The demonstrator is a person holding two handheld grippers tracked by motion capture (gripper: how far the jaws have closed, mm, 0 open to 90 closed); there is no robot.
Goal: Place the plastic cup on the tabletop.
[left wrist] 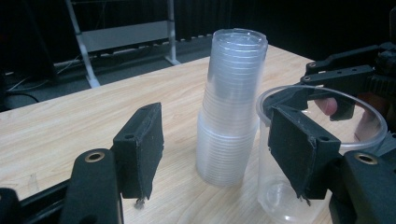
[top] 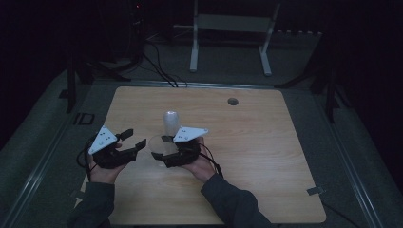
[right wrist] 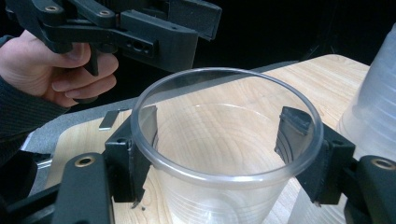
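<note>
Cup (right wrist: 224,154), clear plastic, upright on table near centre, clamped between my right gripper (right wrist: 224,140) pads just under rim, so it stays steady beside cup stack (left wrist: 231,107), which stands just far of it. My left gripper (left wrist: 219,154) hovers left of cup, jaws parted, holding nothing. Table (top: 266,156): pale wood, cable hole (top: 233,101) far right. Room dark; white frame (top: 233,28) on floor beyond table.

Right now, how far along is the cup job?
Done: one clear cup stands apart from the upside-down stack of cups. In hand: the right gripper clasps that cup by its sides, upright on the table. The left gripper hovers open beside it, holding nothing. Left: the rest of the stack looks untouched.
</note>
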